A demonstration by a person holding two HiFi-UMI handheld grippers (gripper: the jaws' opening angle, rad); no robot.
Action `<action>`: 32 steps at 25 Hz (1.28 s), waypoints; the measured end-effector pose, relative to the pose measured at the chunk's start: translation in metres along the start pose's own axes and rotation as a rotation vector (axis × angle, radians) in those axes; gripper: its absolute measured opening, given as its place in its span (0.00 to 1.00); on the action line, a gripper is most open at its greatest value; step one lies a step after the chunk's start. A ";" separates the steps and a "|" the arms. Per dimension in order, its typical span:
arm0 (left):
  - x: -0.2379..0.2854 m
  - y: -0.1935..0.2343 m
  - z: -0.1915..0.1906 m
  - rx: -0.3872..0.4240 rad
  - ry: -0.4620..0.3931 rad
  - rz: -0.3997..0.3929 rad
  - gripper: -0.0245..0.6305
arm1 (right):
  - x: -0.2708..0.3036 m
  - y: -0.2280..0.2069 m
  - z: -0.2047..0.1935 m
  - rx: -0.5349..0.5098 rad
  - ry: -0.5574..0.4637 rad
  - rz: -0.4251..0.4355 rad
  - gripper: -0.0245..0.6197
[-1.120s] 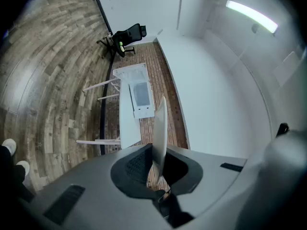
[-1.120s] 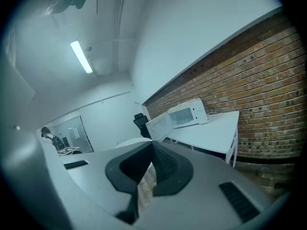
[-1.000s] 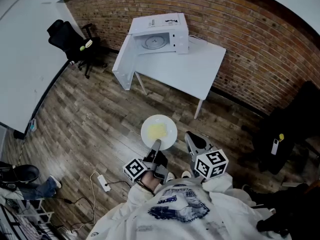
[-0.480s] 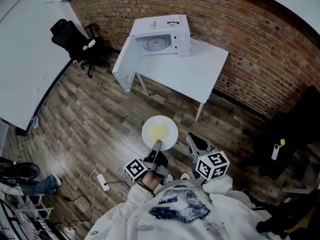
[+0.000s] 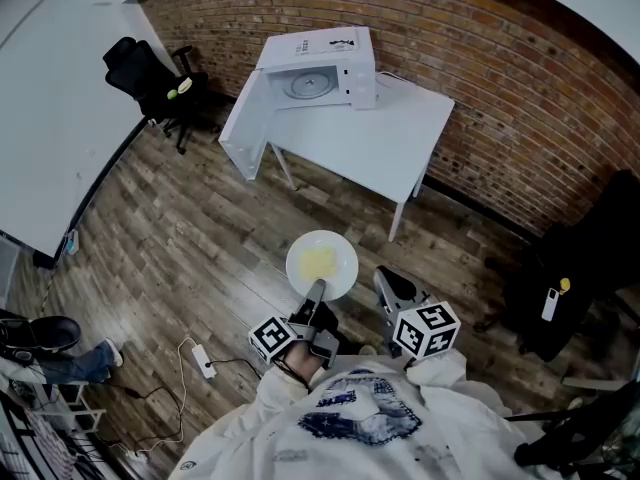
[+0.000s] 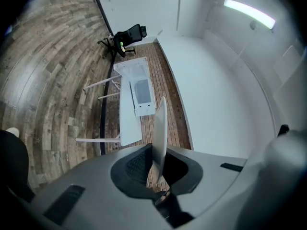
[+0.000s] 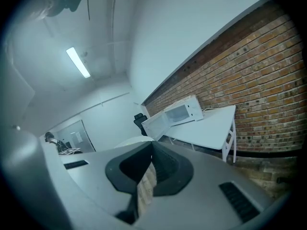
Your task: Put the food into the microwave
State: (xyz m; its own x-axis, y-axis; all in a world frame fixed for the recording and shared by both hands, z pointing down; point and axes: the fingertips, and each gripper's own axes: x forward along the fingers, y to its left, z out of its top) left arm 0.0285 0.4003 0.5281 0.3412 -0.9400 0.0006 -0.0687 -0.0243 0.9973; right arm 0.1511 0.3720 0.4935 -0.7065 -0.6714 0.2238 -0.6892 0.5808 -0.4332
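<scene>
Your left hand-held gripper [image 5: 315, 290] is clenched on the near rim of the white plate [image 5: 343, 279], and the left gripper view shows the rim pinched edge-on between its jaws. The yellow food [image 5: 317, 261] sits in the middle of that plate, held out over the wooden floor [image 5: 180, 238], well short of the microwave [image 5: 322, 72] and roughly in line with its front. Your right hand-held gripper [image 5: 385, 284] has its jaws drawn together on nothing, just beside the plate on the side away from the microwave's door [image 5: 243, 128].

The likely risks:
- The plate hangs from a single rim grip, so a tilt or jolt could slide the food off or twist the plate loose.
- The door swings out past the worktop [image 5: 385, 153] edge, and a careless approach could knock the plate against it.
- The cavity opening looks snug, so a high or crooked entry could catch the far rim.
</scene>
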 end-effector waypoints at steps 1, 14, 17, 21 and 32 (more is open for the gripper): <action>0.001 0.001 -0.001 -0.003 0.001 0.003 0.09 | -0.001 -0.002 -0.001 0.005 0.001 -0.001 0.06; 0.030 0.007 0.026 0.003 -0.007 0.000 0.09 | 0.031 -0.018 0.008 0.006 0.022 -0.014 0.06; 0.049 0.008 0.043 -0.002 0.001 -0.017 0.09 | 0.053 -0.022 0.013 0.002 0.029 -0.017 0.06; 0.074 0.018 0.075 0.032 0.021 0.019 0.09 | 0.090 -0.027 0.024 -0.001 0.035 -0.026 0.06; 0.155 0.010 0.169 0.013 0.055 -0.003 0.09 | 0.199 -0.039 0.071 0.013 0.014 -0.059 0.06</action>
State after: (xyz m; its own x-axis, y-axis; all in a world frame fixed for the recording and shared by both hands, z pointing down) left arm -0.0781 0.1964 0.5255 0.3926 -0.9197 0.0024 -0.0800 -0.0316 0.9963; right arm 0.0485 0.1830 0.4930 -0.6667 -0.6978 0.2619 -0.7279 0.5342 -0.4299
